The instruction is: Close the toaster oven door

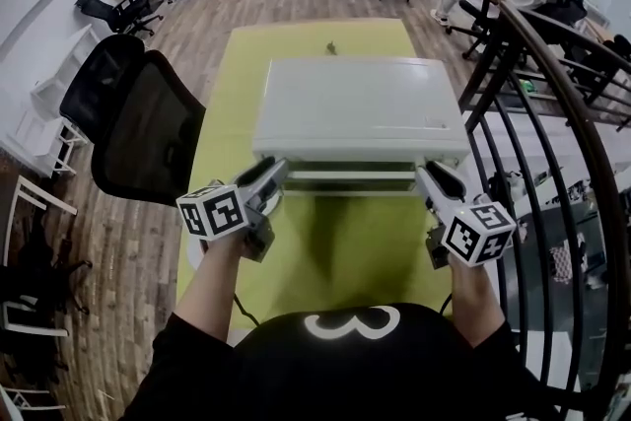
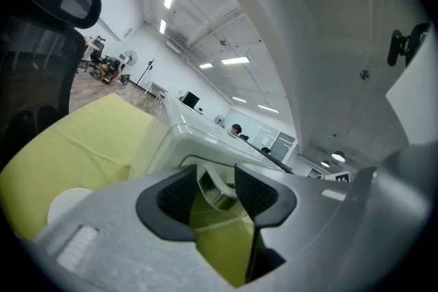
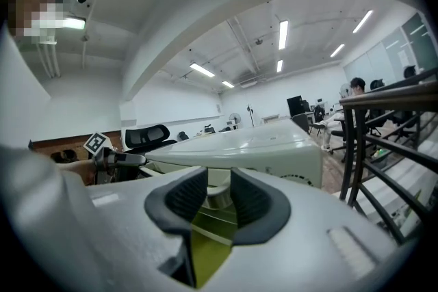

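Two claws sit at the front of a white, box-shaped metal toaster oven [image 1: 360,108] standing on a yellow-green table [image 1: 325,261]. Left claw [image 1: 275,172], at the oven's front left corner: jaws moderately wide, with the pale door handle [image 2: 217,182] between them and clear of the pads. Right claw [image 1: 427,177], at the oven's front right corner: jaws narrower and apart, handle end between them, contact indeterminate. The oven door [image 1: 350,178] shows as a pale strip beneath the oven's front edge.

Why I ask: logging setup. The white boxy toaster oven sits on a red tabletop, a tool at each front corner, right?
Not red: the head view shows a lime tabletop under the white boxy toaster oven, left tool and right tool at its front corners.
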A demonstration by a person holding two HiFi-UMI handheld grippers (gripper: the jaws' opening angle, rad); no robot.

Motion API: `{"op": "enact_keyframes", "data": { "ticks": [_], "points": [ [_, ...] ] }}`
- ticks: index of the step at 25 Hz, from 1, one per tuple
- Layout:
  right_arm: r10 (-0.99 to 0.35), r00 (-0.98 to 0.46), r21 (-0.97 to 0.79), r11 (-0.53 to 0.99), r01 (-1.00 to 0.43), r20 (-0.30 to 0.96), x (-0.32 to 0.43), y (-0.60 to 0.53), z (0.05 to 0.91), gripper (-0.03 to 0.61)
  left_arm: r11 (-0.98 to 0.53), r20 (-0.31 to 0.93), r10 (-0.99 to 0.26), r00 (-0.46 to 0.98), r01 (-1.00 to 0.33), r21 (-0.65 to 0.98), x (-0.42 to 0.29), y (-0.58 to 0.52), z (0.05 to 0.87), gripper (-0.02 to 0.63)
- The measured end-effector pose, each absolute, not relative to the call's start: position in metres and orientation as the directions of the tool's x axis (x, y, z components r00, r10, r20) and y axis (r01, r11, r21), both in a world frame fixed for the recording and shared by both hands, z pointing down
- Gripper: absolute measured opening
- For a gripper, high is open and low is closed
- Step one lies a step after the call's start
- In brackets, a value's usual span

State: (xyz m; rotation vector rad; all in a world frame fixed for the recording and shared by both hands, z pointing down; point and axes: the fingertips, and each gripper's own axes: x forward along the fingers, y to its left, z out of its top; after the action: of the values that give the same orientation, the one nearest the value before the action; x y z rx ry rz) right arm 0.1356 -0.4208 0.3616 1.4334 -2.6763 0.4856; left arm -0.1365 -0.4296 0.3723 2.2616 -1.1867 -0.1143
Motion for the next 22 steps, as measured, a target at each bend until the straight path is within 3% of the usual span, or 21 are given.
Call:
{"op": "enact_keyframes", "data": {
  "ticks": [3,8,12,15,18,22],
  "points": [
    [-0.803,-0.567,-0.216,0.529,-0.82,0.183,0.138,-0.409,0.352,0.164,-0.465,0.184,-0.783,0.595,-0.755,0.461,-0.134,-0.418,0.366,0.204],
    [-0.789,-0.6,-0.223,0.565,-0.794,0.135,0.135,-0.38,0.333,0.164,-0.499,0.173,-0.796,0.58,-0.791,0.355,-0.129,-0.388,0.344,0.209],
    [-0.745,-0.655,-0.223,0.622,-0.75,0.126,0.121,-0.347,0.331,0.115,-0.519,0.167,-0.812,0.559,-0.823,0.233,-0.114,-0.352,0.33,0.203],
    [-0.724,-0.676,-0.198,0.649,-0.734,0.134,0.112,-0.321,0.334,0.099,-0.53,0.171,-0.808,0.564,-0.822,0.21,-0.097,-0.322,0.329,0.11],
    [-0.691,-0.713,-0.217,0.684,-0.697,0.114,0.104,-0.296,0.336,0.037,-0.565,0.159,-0.779,0.606,-0.79,0.238,-0.076,-0.293,0.333,0.07],
    [-0.681,-0.725,-0.234,0.692,-0.683,0.102,0.094,-0.275,0.346,0.031,-0.611,0.143,-0.744,0.652,-0.752,0.247,-0.056,-0.264,0.335,0.028]
  ]
}}
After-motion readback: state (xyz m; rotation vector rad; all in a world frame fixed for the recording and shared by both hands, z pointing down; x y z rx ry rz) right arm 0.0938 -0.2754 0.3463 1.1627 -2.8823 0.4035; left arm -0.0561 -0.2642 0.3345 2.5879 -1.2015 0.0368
